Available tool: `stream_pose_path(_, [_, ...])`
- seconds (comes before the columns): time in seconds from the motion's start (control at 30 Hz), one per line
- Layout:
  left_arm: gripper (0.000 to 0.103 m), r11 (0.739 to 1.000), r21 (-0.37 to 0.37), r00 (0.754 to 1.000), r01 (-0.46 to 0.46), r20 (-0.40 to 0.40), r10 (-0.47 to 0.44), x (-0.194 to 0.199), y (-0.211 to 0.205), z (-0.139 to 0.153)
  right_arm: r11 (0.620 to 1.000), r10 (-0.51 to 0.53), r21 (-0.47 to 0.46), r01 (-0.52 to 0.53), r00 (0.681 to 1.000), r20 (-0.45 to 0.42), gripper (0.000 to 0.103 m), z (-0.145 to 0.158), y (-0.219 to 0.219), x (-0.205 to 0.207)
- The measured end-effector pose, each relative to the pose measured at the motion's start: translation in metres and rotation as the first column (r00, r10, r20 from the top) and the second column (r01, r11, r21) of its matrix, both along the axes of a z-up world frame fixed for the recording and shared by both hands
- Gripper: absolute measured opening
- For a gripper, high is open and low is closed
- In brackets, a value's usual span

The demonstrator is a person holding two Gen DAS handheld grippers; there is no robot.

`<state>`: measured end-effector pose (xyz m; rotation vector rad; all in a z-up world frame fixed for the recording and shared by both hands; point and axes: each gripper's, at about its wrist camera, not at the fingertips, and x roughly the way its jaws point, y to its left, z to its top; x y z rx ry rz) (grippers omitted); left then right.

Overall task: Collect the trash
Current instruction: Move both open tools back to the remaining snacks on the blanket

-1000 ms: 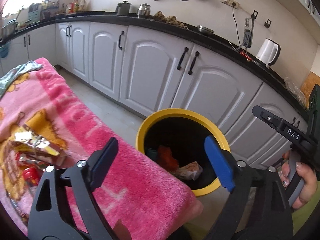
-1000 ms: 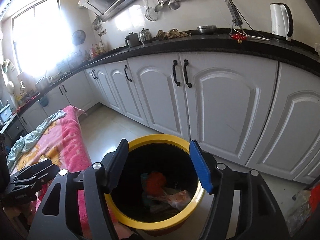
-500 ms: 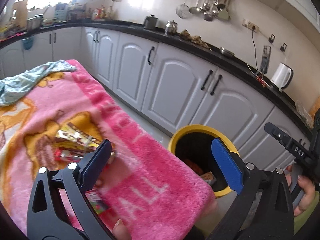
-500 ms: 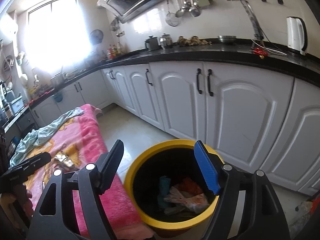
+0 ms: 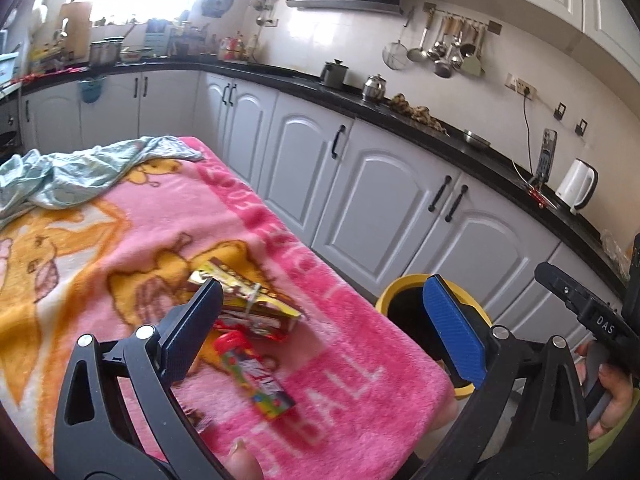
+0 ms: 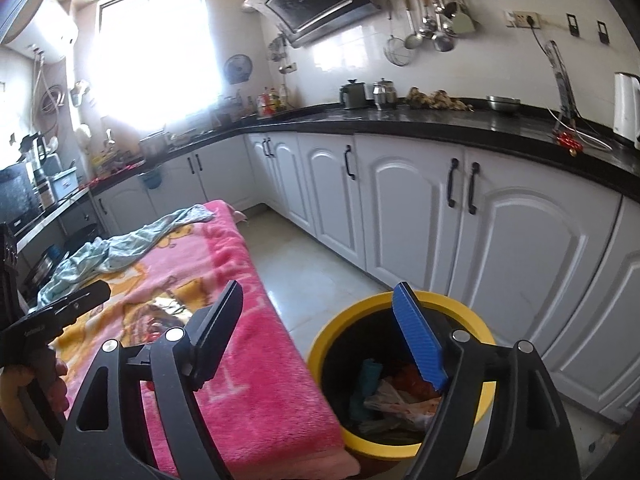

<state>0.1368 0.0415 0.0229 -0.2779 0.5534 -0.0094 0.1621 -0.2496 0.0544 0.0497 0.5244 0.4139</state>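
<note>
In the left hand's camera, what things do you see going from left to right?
Crumpled green cloth → yellow snack wrappers → colourful candy tube → yellow trash bin → white kettle.

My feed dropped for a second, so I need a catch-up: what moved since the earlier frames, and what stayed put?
Both views have swung away from the yellow bin toward the pink blanket. The left gripper now faces the wrappers, open and empty. The right gripper is empty, its fingers opening. The wrappers, the bin and its trash haven't moved.
</note>
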Motion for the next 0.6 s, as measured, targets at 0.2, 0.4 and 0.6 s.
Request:
stream_pose_path(0.2, [0.092,0.999,-0.006,0.999,-0.046,0.001,0.046,-0.012,0.021,0.0,0.998,0.063,-0.024,-0.063,0.998,0.009,0.076,0.002,0.026,-0.01])
stream_pose_path(0.4, [0.092,0.996,-0.013,0.996,-0.09,-0.002,0.09,-0.023,0.044,-0.002,0.99,0.128,-0.053,-0.127,0.992,0.014,0.077,0.002,0.052,-0.019])
stream_pose_path(0.6, [0.092,0.991,-0.016,0.991,-0.131,-0.018,0.131,-0.032,0.063,-0.007,0.979,0.186,-0.082,-0.185,0.982,0.006,0.077,-0.001,0.076,-0.023])
